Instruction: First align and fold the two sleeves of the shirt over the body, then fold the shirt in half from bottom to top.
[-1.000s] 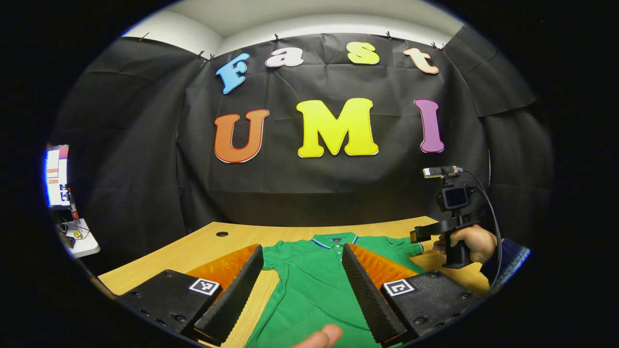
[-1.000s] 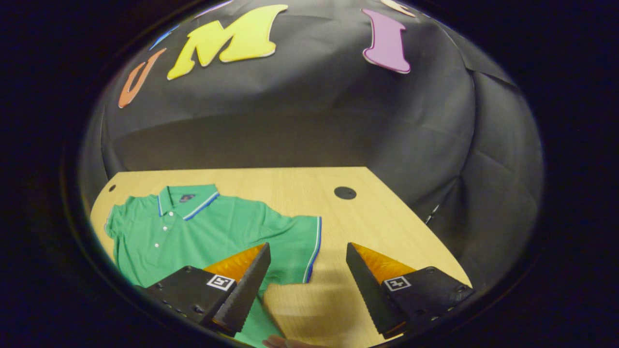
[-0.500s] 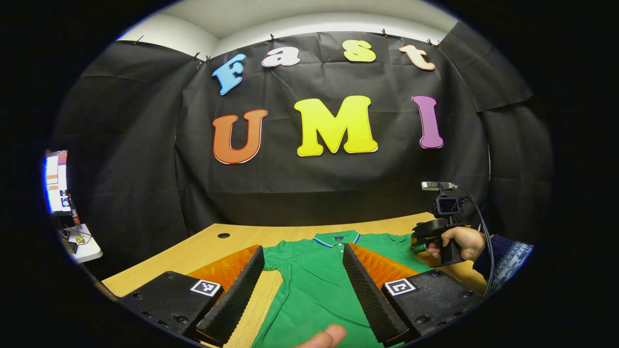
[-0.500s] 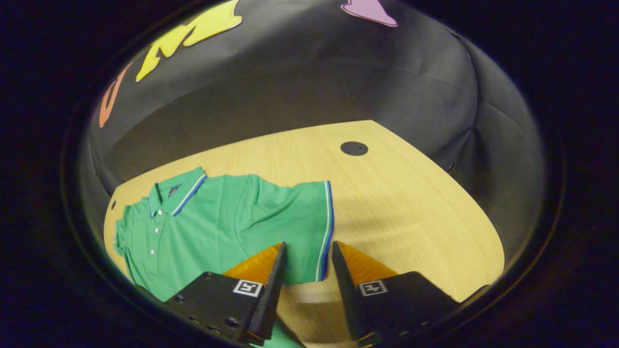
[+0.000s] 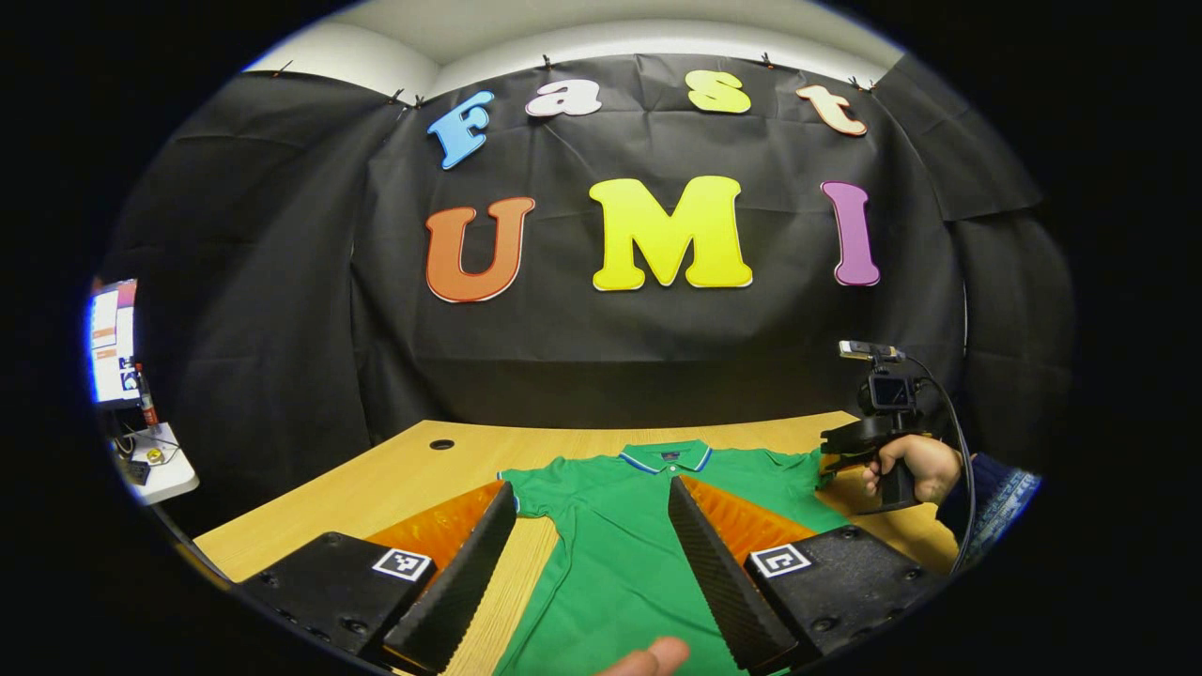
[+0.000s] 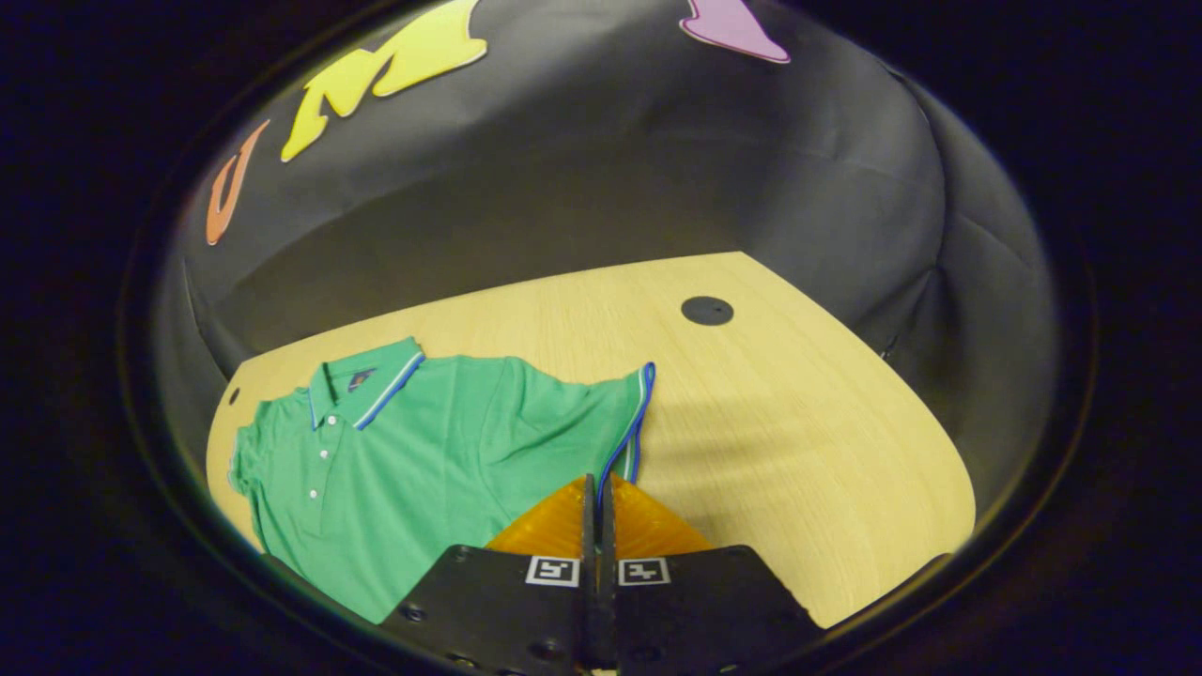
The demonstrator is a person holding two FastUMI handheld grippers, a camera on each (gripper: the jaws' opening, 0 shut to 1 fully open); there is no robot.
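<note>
The green shirt (image 6: 394,441) lies flat and face up on the wooden table (image 6: 798,432), with its collar toward the black back wall. The right gripper (image 6: 598,488) has its jaws clenched together on the striped cuff of the right sleeve (image 6: 631,413), and the cuff edge rises a little from the table there. The left gripper (image 5: 590,526) hovers above the lower body of the shirt with its jaws spread wide and nothing between them; a fingertip (image 5: 653,657) of the person shows at the bottom edge of the left gripper view. In that view a hand (image 5: 916,465) holds the other gripper at the far right of the shirt. I judge the cloth to be light, soft and not slippery, so it will sag and wrinkle when it is lifted; the firm cuff hem is a good place to hold, and the other sleeve (image 5: 521,488) should be taken at its hem too. The table has much open wood to the right of the shirt and behind the collar, with a dark round hole (image 6: 707,310) well apart from the cloth. The near edge of the table is close to the hem, I think.
</note>
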